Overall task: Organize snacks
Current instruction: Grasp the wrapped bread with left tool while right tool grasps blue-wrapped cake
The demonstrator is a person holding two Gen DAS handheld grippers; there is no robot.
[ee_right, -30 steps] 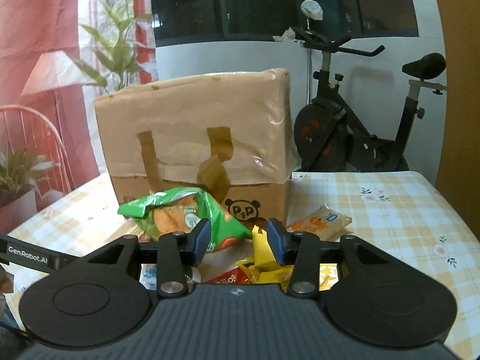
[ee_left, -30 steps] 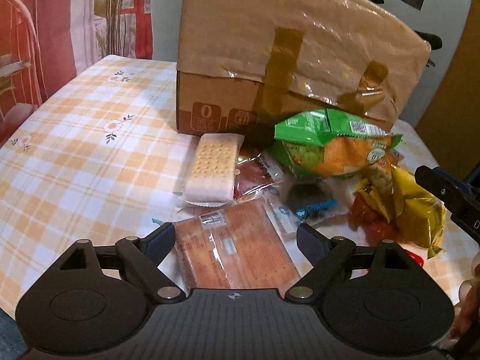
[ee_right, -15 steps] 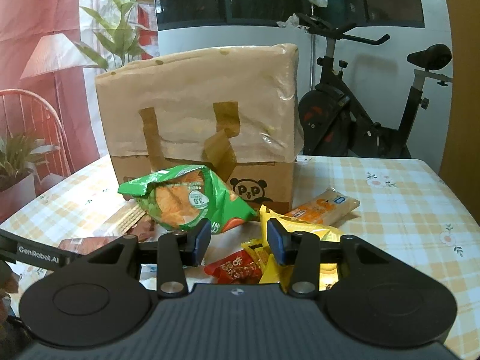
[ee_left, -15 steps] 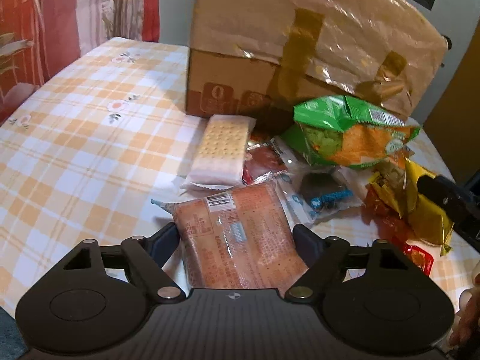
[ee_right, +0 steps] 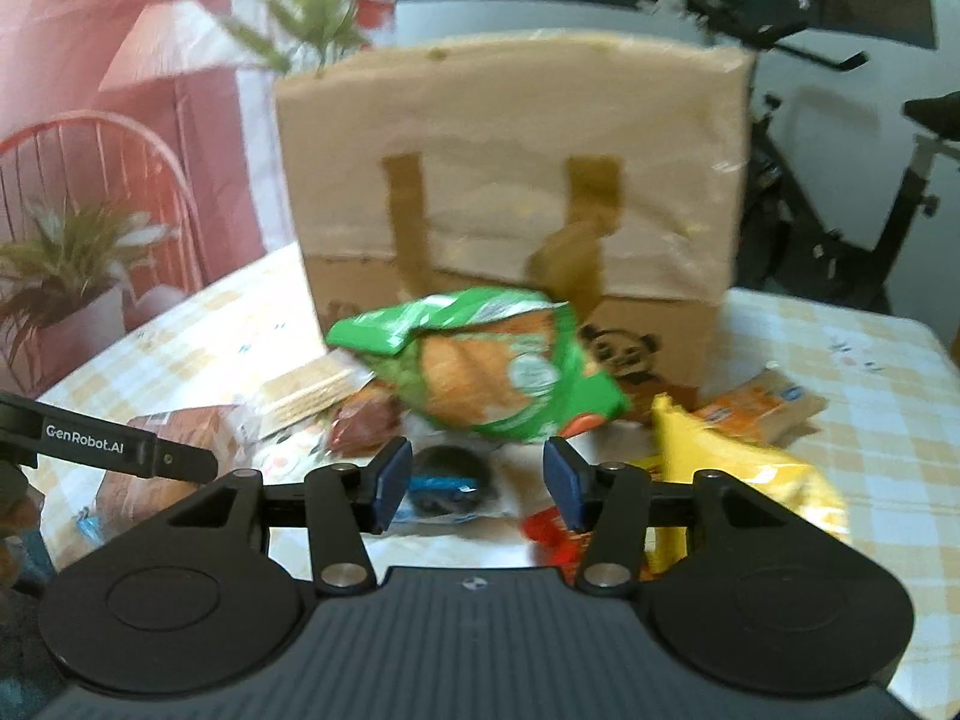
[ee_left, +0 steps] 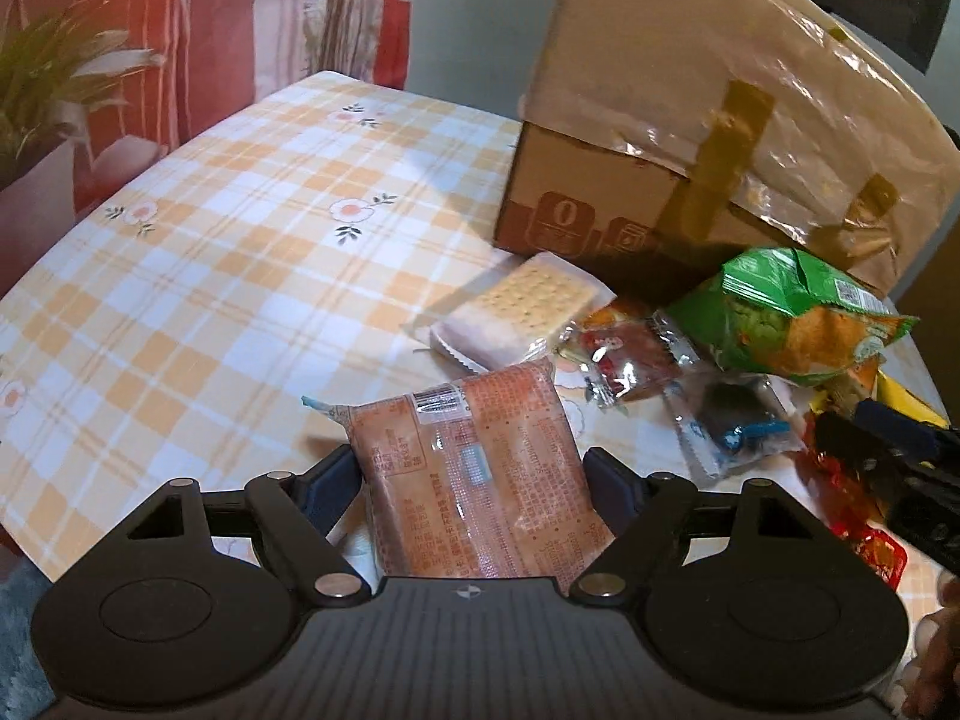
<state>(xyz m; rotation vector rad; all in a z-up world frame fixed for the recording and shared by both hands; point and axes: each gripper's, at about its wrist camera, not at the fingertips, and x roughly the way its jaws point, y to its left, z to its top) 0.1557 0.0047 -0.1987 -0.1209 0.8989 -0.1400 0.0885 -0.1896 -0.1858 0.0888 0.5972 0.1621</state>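
Observation:
My left gripper (ee_left: pixel 471 480) is shut on an orange biscuit packet (ee_left: pixel 474 420), holding it tilted just above the checked tablecloth (ee_left: pixel 240 276). In the right wrist view the right gripper (ee_right: pixel 477 483) has its jaws opening with nothing gripped. It hovers over the snack pile, where a dark packet with blue print (ee_right: pixel 444 480) lies on the cloth beyond its fingers. A green crisp bag (ee_right: pixel 480 372) leans on the cardboard box (ee_right: pixel 510 180) behind. A yellow packet (ee_right: pixel 738 462) lies to the right.
A pale cracker pack (ee_left: pixel 528 306) and red sweet wrappers (ee_left: pixel 636 354) lie before the box (ee_left: pixel 690 120). An orange wafer pack (ee_right: pixel 762 408) sits at the box's right corner. The tablecloth stretches left. Beyond the table stand an exercise bike (ee_right: pixel 840 192) and potted plants (ee_right: pixel 66 276).
The left jaws narrowed onto the orange packet, which now rides between them, and the view swung left. The right jaws widened and that gripper moved nearer the pile.

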